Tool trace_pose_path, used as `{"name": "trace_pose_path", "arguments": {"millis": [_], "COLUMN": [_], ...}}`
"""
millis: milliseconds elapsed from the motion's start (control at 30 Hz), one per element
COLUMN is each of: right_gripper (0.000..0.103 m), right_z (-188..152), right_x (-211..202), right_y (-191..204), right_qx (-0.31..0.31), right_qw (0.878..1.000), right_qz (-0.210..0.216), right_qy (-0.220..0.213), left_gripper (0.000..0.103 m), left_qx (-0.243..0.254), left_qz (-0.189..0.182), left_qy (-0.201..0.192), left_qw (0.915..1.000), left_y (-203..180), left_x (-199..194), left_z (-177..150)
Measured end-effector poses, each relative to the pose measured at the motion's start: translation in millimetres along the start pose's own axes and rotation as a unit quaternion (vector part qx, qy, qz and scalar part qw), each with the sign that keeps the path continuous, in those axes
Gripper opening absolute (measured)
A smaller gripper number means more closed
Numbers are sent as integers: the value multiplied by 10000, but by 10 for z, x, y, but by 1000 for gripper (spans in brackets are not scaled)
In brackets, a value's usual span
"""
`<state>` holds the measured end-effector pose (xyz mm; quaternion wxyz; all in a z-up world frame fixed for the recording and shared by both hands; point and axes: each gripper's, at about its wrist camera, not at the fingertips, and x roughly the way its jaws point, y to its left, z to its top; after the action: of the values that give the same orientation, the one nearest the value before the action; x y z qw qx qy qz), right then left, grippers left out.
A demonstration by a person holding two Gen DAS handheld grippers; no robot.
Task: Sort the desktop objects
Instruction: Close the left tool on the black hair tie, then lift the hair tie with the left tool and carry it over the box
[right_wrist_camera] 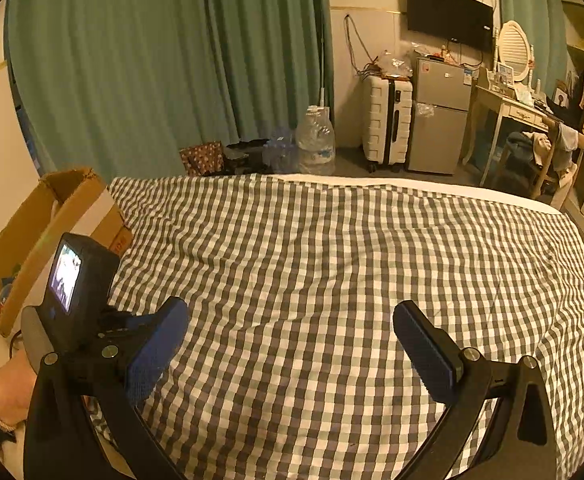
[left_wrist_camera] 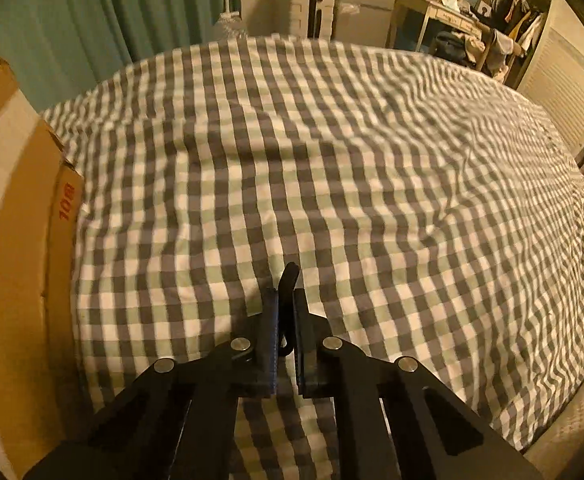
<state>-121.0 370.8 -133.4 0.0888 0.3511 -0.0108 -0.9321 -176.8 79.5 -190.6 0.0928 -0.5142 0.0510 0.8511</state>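
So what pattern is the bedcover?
Grey, green and white check on the bedcover; right wrist view shows it best.

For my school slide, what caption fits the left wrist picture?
Left tongs shut on a thin black object above the checked bedcover, cardboard box alongside.

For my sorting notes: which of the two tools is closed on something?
The left tool: its pads clamp a thin black object. The right tool stands wide open, empty.

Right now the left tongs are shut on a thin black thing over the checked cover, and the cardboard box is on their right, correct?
Not quite: the left wrist view shows the cardboard box to the left of the left tongs. They are shut on the thin black thing over the checked cover.
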Motion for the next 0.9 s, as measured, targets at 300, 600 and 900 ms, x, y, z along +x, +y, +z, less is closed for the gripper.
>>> {"name": "trace_pose_path", "arguments": {"millis": [300, 600, 900], "right_gripper": [102, 102, 102], "right_z": [75, 299, 535], "right_x": [-257, -877, -1427], "right_y": [5, 251, 583], "right_qx": [239, 318, 211], "right_qw": [9988, 9890, 9738], "right_qz": [-234, -341, -409], "right_qy": [-371, -1404, -2226], "left_gripper": [6, 6, 6], "left_qx": [-170, -277, -248], "left_qz": [-78, -67, 94], "left_qy": [-791, -1839, -2686], "left_qw": [9967, 9825, 9629], "left_y": [37, 255, 323], "left_x": [-843, -1852, -2665], "left_z": [162, 192, 102]}}
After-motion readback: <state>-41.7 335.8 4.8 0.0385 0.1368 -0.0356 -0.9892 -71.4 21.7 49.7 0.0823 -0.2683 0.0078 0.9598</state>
